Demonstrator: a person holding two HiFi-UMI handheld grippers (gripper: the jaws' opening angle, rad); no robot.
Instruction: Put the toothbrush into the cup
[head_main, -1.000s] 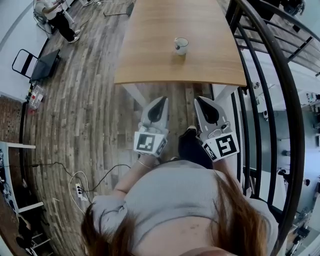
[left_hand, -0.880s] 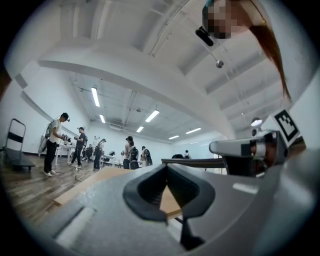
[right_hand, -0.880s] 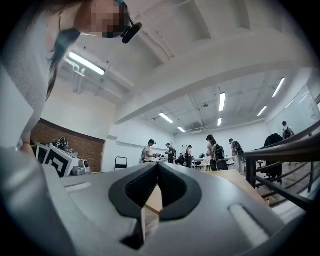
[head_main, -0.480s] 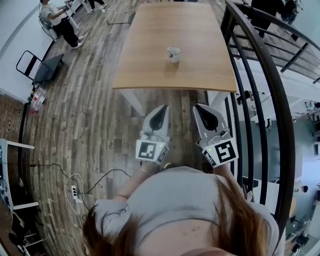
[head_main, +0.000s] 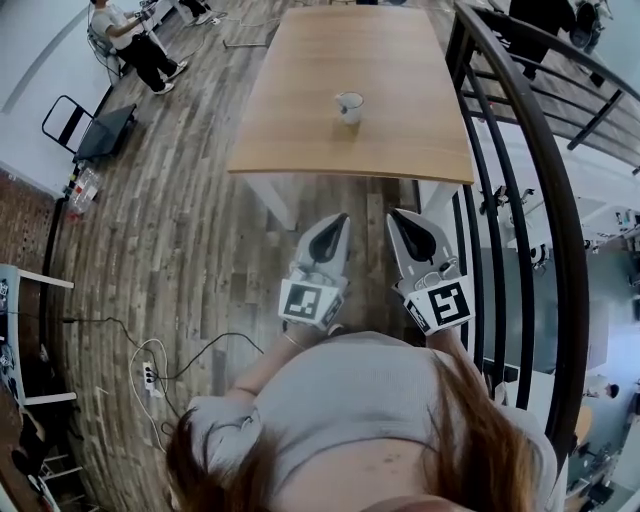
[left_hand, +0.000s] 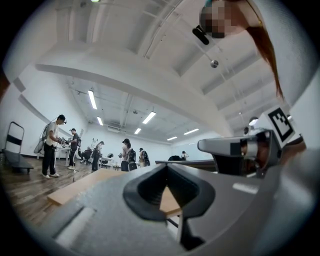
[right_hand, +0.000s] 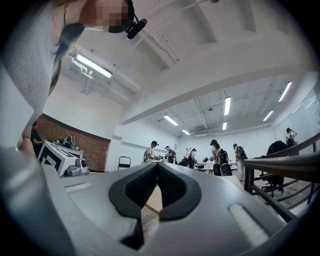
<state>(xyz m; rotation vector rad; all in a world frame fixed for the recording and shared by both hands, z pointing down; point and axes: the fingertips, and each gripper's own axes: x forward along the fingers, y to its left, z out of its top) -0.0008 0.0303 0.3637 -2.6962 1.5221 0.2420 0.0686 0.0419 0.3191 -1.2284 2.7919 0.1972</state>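
Dark plank flooring (head_main: 180, 230) fills the left of the head view. At top centre lies the long pale wooden counter (head_main: 300, 120), and the small white cup (head_main: 348, 107) stands on it toward the near edge. Lower, at mid-frame, your left tool (head_main: 340, 218) is closed tight on nothing. Just right of it, your right tool (head_main: 393, 214) is likewise closed and empty. Along the right side curves a black metal railing (head_main: 582, 290).

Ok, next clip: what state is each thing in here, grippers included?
left gripper: shut, nothing between its jaws, short of the table.
right gripper: shut, nothing between its jaws.
cup: upright on the table, contents too small to tell.
toothbrush: not visible in any view.
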